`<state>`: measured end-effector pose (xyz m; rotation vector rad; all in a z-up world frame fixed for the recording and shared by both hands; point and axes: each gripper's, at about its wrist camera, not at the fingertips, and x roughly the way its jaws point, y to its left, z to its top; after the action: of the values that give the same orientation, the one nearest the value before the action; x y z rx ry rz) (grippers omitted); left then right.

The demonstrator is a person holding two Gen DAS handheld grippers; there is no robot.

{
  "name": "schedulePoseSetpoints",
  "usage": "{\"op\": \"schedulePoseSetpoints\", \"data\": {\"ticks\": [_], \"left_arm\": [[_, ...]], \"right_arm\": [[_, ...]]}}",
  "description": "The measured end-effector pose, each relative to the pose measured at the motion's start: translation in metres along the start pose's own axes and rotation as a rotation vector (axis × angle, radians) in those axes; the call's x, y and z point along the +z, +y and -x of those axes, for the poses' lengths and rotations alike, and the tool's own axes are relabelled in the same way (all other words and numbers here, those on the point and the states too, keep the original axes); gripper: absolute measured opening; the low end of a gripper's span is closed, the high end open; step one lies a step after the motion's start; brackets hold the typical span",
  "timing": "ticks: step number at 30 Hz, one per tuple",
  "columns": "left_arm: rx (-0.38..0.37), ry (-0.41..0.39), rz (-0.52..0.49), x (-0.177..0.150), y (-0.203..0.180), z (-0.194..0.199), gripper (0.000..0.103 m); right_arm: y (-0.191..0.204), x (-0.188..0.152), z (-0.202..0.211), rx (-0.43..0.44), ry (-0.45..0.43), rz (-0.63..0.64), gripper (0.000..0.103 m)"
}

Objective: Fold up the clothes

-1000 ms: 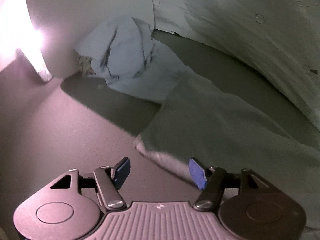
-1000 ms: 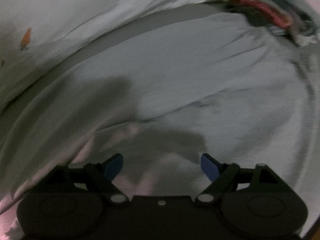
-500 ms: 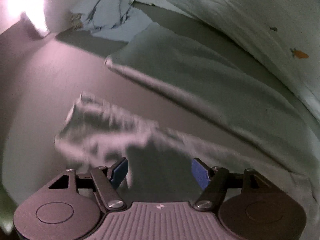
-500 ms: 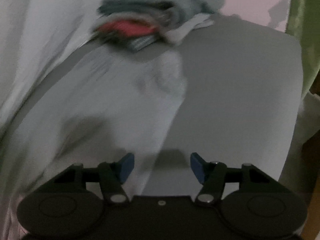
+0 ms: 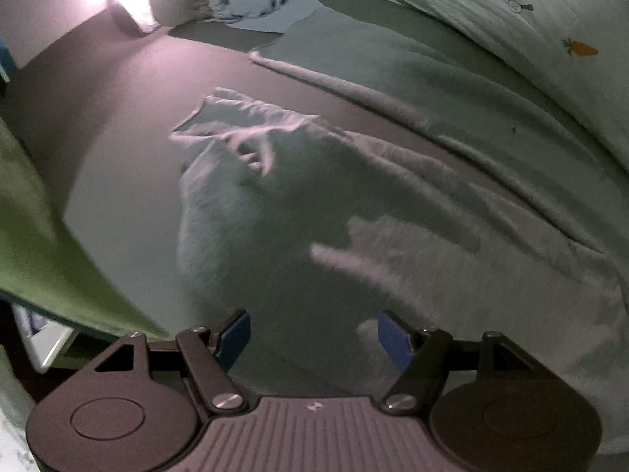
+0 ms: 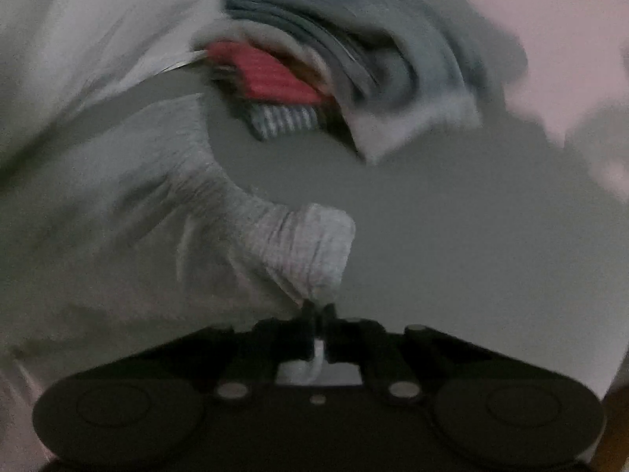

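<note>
A pale grey garment [image 5: 393, 181] lies spread and rumpled on the dark grey surface, one crumpled sleeve [image 5: 243, 129] reaching out to the left. My left gripper [image 5: 314, 336] hovers over the garment's near part. Its jaws are opening, and the blue pads [image 5: 236, 334] stand wide apart with cloth under them but nothing pinched. In the right wrist view the same garment [image 6: 157, 204] trails off to the left. My right gripper [image 6: 316, 310] is shut on its ribbed sleeve end [image 6: 310, 244], which bunches up just ahead of the closed fingers.
A pile of folded clothes [image 6: 334, 63], one of them red, sits beyond the right gripper. A crumpled light blue garment [image 5: 255, 4] lies at the far left by a bright light. A green cloth [image 5: 47, 236] hangs at the left edge. White bedding with a carrot print [image 5: 582, 47] runs along the right.
The right gripper went from wide open to shut, pinching the sleeve end. The left wrist view swept along the garment, and the crumpled sleeve came into sight.
</note>
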<state>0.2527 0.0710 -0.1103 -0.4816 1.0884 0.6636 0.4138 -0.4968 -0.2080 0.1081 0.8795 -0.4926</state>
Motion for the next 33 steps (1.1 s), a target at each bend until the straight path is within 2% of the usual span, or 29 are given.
{"op": "schedulePoseSetpoints", "data": {"ticks": [1,3,5,6,7,9,11,14,17,19,20,21,23,25,26,28,30,31,33], "left_arm": [[0.012,-0.004,0.007,-0.002,0.004,0.003,0.076],[0.031,-0.019,0.026,0.0,0.014,0.006,0.076],[0.046,-0.023,0.042,0.008,0.027,0.005,0.076],[0.053,-0.027,0.045,0.013,0.033,0.004,0.076],[0.058,-0.034,0.044,0.019,0.04,0.004,0.076],[0.063,-0.049,0.052,0.029,0.056,0.001,0.076],[0.056,-0.057,0.077,0.039,0.075,-0.003,0.077],[0.004,-0.048,0.106,0.055,0.109,-0.015,0.077],[-0.054,-0.036,0.092,0.076,0.143,-0.032,0.077],[-0.091,-0.012,0.085,0.092,0.168,-0.042,0.077],[-0.114,-0.009,0.08,0.1,0.179,-0.044,0.077],[-0.141,-0.014,0.068,0.108,0.19,-0.046,0.077],[-0.171,-0.038,0.036,0.122,0.207,-0.05,0.078],[-0.193,-0.072,0.006,0.137,0.223,-0.052,0.078],[-0.207,-0.088,-0.004,0.144,0.231,-0.053,0.078],[-0.248,-0.101,0.015,0.158,0.25,-0.055,0.078],[-0.286,-0.086,0.056,0.167,0.267,-0.058,0.079],[-0.303,-0.075,0.069,0.17,0.273,-0.059,0.08],[-0.329,-0.063,0.068,0.171,0.28,-0.06,0.082]], "right_arm": [[-0.002,0.002,-0.002,-0.021,-0.009,0.015,0.002],[-0.015,0.007,-0.013,-0.026,0.018,-0.056,0.004],[-0.014,0.009,-0.015,-0.062,0.028,-0.071,0.008],[-0.012,0.01,-0.016,-0.082,0.032,-0.075,0.02],[-0.011,0.011,-0.016,-0.102,0.036,-0.078,0.027],[0.009,0.004,0.003,-0.145,-0.011,-0.014,0.04],[0.035,-0.01,0.03,-0.154,-0.05,0.061,0.045],[0.091,-0.046,0.082,-0.101,-0.098,0.181,0.047],[0.167,-0.095,0.146,0.009,-0.13,0.322,0.047],[0.227,-0.129,0.191,0.155,-0.117,0.416,0.043],[0.261,-0.148,0.219,0.267,-0.112,0.463,0.036],[0.293,-0.167,0.244,0.394,-0.107,0.515,0.024],[0.351,-0.202,0.293,0.641,-0.106,0.658,0.006],[0.405,-0.243,0.342,0.795,-0.173,0.838,0.005],[0.43,-0.265,0.366,0.853,-0.238,0.934,0.005],[0.464,-0.296,0.397,0.92,-0.331,1.056,0.011],[0.489,-0.313,0.413,0.952,-0.357,1.118,0.044],[0.498,-0.315,0.412,0.953,-0.333,1.12,0.051],[0.516,-0.318,0.407,0.95,-0.276,1.117,0.052]]}}
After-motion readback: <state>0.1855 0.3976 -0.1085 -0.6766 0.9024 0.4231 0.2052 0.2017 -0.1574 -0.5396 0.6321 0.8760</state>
